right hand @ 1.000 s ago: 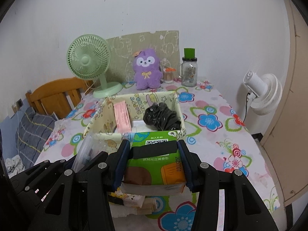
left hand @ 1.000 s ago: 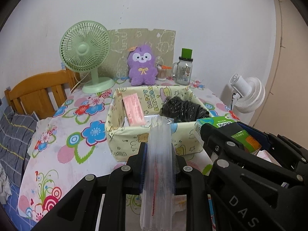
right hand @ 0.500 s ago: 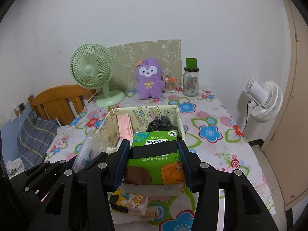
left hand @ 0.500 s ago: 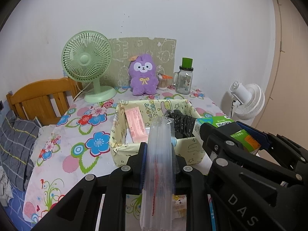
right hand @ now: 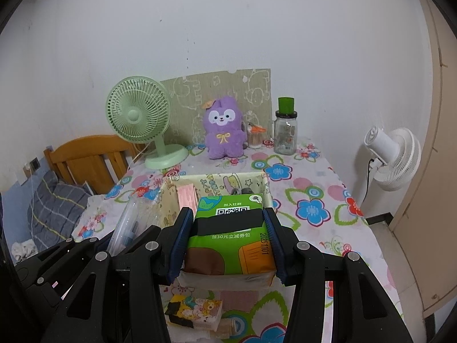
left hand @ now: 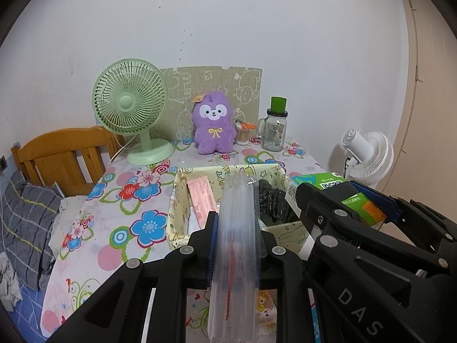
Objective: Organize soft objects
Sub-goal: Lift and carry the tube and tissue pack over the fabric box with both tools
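Two handheld grippers hang side by side above the near end of a tabletop (right hand: 314, 171) covered in a floral cloth.

The left gripper (left hand: 235, 245) has its jaws narrowed on a clear plastic packet (left hand: 235, 243). The packet stands on edge between the blue pads, reaching forward past the tips and back toward the camera. A thin red line runs along its inside.

The right gripper (right hand: 228, 237) has its jaws pressed against both sides of a green tissue pack (right hand: 228, 228) printed with a QR code and an orange and brown panel. The pack fills the gap between the pads and sticks out ahead of them.

Just beyond both grippers sits an open pale yellow fabric box (left hand: 285, 235) with cartoon prints. Inside it, a pink packet (left hand: 201, 197) leans at the left and a crumpled black item (left hand: 271, 200) lies at the right.

Below the right gripper, a small cartoon-printed packet (right hand: 194, 311) lies on the cloth.

At the far edge of the tabletop, by the wall, stand a green desk fan (right hand: 140, 114), a purple plush toy (right hand: 224, 131) and a glass jar (right hand: 285, 134) with a green cap. A white fan (right hand: 394, 154) stands off to the right, and a wooden headboard (left hand: 62, 151) shows at the left.
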